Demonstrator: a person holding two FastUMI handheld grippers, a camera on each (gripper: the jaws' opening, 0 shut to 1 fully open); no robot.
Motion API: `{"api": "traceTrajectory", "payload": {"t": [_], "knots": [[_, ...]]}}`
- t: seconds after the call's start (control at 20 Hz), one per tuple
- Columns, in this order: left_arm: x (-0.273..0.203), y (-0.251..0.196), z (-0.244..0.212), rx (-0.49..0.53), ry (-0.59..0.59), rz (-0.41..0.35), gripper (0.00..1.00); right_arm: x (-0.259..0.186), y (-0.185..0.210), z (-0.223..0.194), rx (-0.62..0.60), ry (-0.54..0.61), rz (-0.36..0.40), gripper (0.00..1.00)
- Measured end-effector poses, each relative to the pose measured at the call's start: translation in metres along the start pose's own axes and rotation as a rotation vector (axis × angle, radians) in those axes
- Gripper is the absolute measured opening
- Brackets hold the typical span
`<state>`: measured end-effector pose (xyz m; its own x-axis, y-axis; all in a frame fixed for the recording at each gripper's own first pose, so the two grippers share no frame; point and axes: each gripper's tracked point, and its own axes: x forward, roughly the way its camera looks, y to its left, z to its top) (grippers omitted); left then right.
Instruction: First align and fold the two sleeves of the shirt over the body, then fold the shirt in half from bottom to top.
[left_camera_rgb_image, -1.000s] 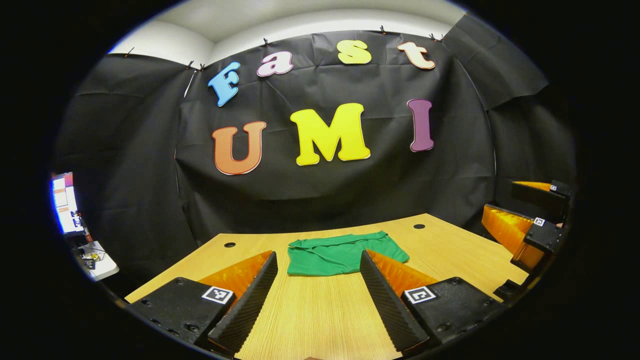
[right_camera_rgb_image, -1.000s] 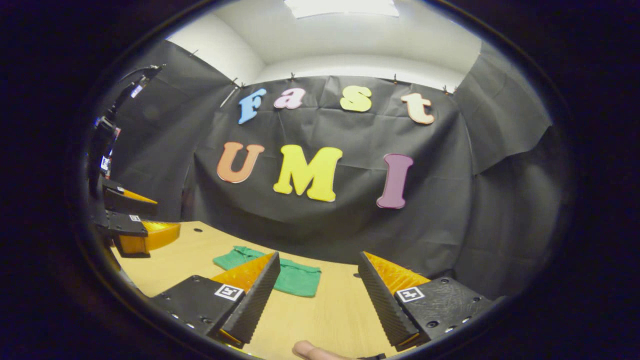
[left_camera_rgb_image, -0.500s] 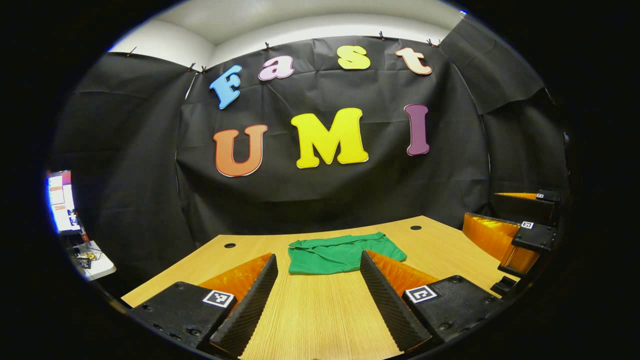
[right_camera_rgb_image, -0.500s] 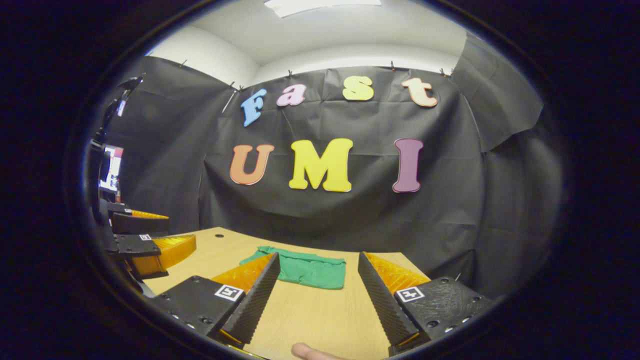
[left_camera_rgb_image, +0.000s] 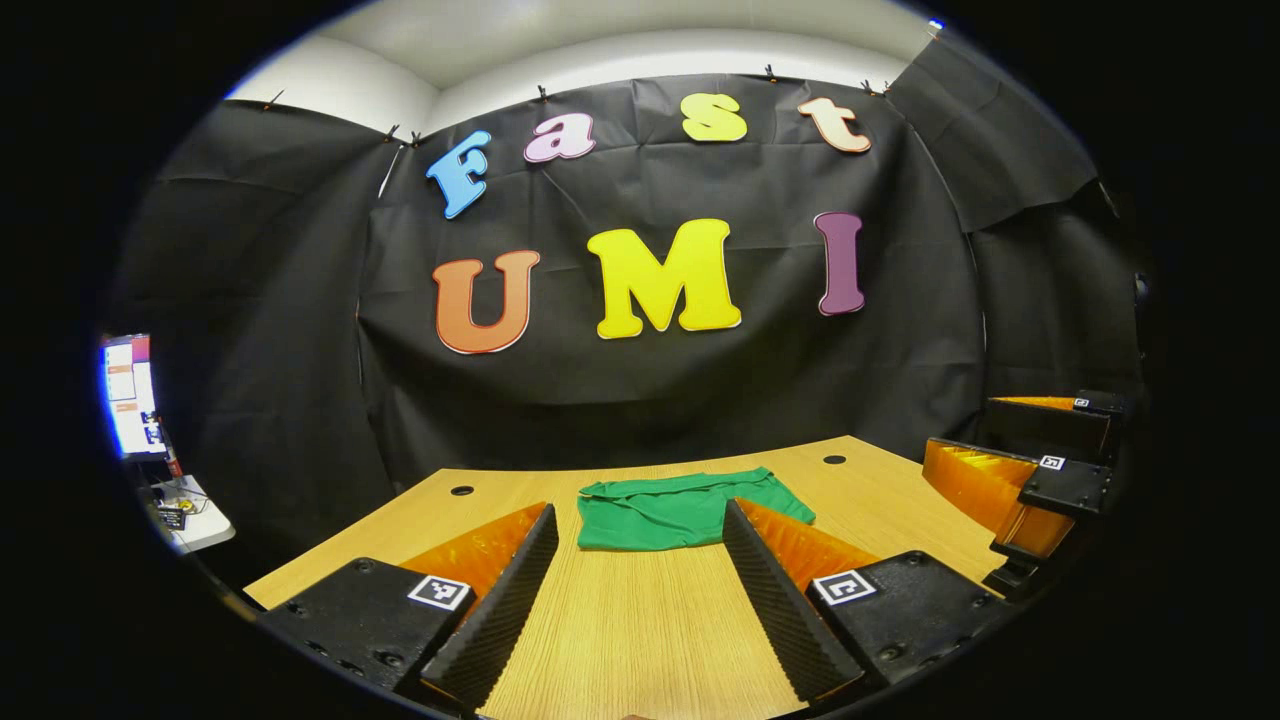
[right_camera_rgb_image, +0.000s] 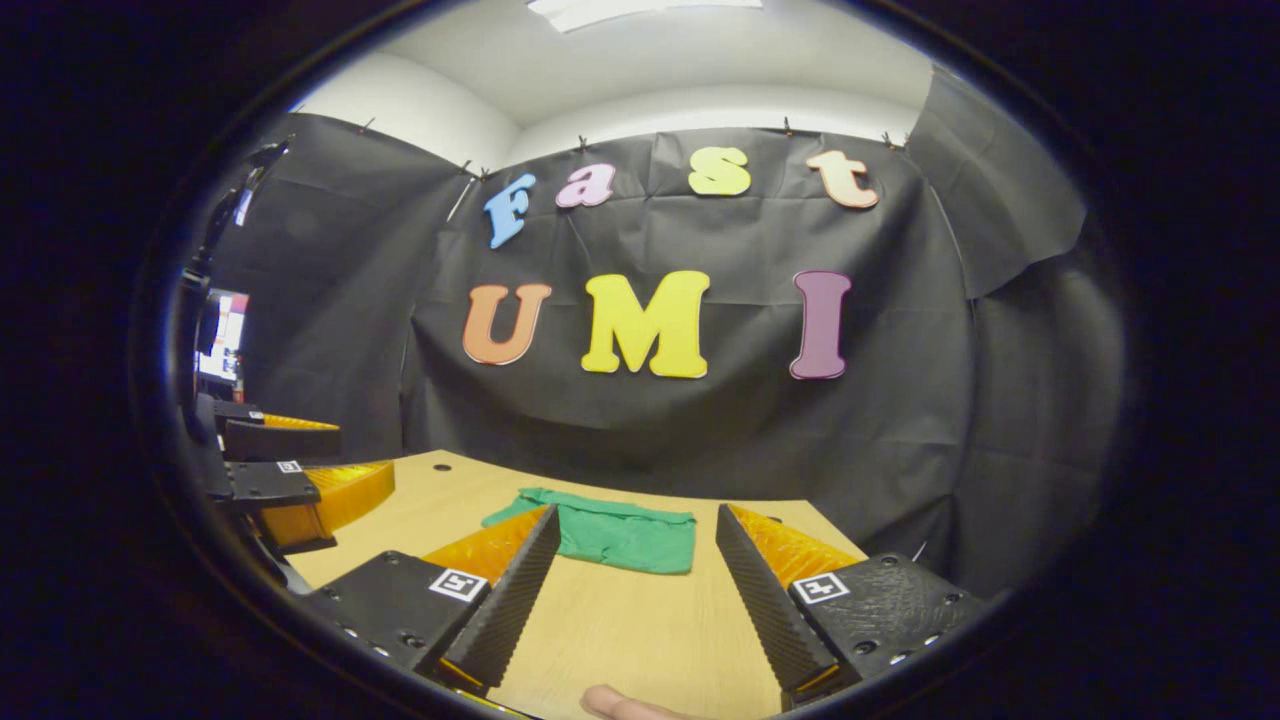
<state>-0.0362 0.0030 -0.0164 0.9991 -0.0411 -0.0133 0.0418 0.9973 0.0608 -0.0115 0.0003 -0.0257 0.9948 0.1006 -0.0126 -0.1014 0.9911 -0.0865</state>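
A green shirt (left_camera_rgb_image: 660, 512) lies folded into a small flat rectangle near the far edge of the wooden table (left_camera_rgb_image: 640, 630). My left gripper (left_camera_rgb_image: 640, 520) hovers open over the near part of the table, well short of the cloth, with nothing between its fingers. In the right gripper view the same shirt (right_camera_rgb_image: 620, 535) lies ahead, slightly left. My right gripper (right_camera_rgb_image: 635, 520) is open and holds nothing. The right gripper (left_camera_rgb_image: 1030, 470) also appears at the right edge of the left gripper view, and the left gripper (right_camera_rgb_image: 290, 480) at the left edge of the right gripper view.
Two round cable holes (left_camera_rgb_image: 461, 490) (left_camera_rgb_image: 834, 459) sit near the table's back corners. A lit monitor (left_camera_rgb_image: 128, 395) and a small white stand (left_camera_rgb_image: 190, 515) are off to the left. A fingertip (right_camera_rgb_image: 615, 703) shows at the bottom of the right gripper view.
The right gripper's camera has swung leftward, so the shirt sits more centrally in its view. The left gripper has barely shifted. The shirt has not moved.
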Motion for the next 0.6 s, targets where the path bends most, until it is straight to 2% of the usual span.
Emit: {"api": "traceTrajectory", "payload": {"t": [0.25,0.6], "knots": [[0.002,-0.007,-0.004,-0.007,0.006,-0.018,1.00,-0.011,0.011,0.006,-0.012,-0.023,0.041,0.96],[0.004,-0.023,-0.011,0.019,0.021,-0.050,1.00,-0.009,0.019,-0.007,-0.030,0.014,0.067,0.95]]}}
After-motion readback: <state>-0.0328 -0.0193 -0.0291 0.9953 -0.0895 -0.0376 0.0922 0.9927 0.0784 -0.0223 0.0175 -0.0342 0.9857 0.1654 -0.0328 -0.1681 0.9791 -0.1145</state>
